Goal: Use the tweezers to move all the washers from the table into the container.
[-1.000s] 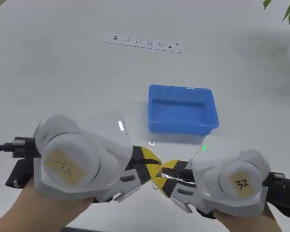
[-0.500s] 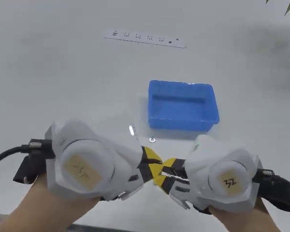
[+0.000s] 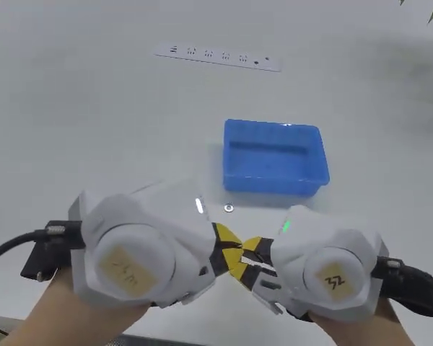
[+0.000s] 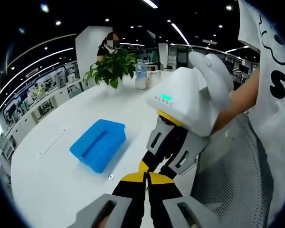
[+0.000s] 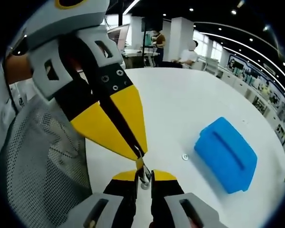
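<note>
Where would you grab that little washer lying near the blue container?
By its rim, from straight above: the washer lies flat on the table, so no edge stands proud. I'd put one tweezers tip through the hole, one outside, keeping to the side away from the blue container.

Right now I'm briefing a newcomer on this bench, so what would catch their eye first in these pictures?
First, the left gripper and right gripper meet tip to tip low in the head view, with thin metal tweezers between their yellow jaws in the right gripper view. Behind them sits the blue container, and a small washer lies on the white table just in front of it.
</note>
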`<state>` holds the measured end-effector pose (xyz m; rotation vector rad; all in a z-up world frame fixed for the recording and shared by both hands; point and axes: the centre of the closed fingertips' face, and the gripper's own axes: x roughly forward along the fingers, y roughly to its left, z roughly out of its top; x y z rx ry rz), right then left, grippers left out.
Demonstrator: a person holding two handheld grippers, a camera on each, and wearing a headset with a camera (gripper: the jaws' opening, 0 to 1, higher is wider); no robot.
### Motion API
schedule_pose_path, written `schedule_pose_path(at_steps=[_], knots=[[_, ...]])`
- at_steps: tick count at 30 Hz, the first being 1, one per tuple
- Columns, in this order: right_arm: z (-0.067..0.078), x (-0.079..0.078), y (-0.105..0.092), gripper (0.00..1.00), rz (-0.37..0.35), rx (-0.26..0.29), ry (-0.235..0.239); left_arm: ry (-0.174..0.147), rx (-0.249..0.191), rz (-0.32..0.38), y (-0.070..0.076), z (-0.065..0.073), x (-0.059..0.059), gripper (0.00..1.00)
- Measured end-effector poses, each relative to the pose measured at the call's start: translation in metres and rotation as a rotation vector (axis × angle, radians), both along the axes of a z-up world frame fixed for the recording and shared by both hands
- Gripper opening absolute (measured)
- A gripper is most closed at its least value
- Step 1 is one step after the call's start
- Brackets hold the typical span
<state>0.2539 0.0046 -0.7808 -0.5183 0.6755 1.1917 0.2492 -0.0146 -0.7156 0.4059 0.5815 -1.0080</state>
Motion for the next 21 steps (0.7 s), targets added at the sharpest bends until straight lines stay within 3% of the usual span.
schedule_pose_path(at_steps=[8, 15, 19, 21], knots=[[-0.0013, -0.0006, -0.0011, 0.07, 0.001, -0.001, 0.014, 0.016, -0.007, -0.003, -0.0038, -0.0019, 0.0018, 0.00], [0.0001, -0.0016, 0.0035, 0.06, 0.045, -0.001, -0.005, -0.004, 0.018, -0.023, -0.0055, -0.0020, -0.0003, 0.00], [0.0003, -0.0006, 0.0036, 0.04, 0.045, -0.001, -0.008, 0.003, 0.002, 0.004, -0.0046, -0.0016, 0.0035, 0.00], [0.0005, 0.0007, 0.0031, 0.04, 0.044, 0.001, -0.017, 0.024, -0.023, 0.036, -0.0058, -0.0016, 0.0053, 0.00]])
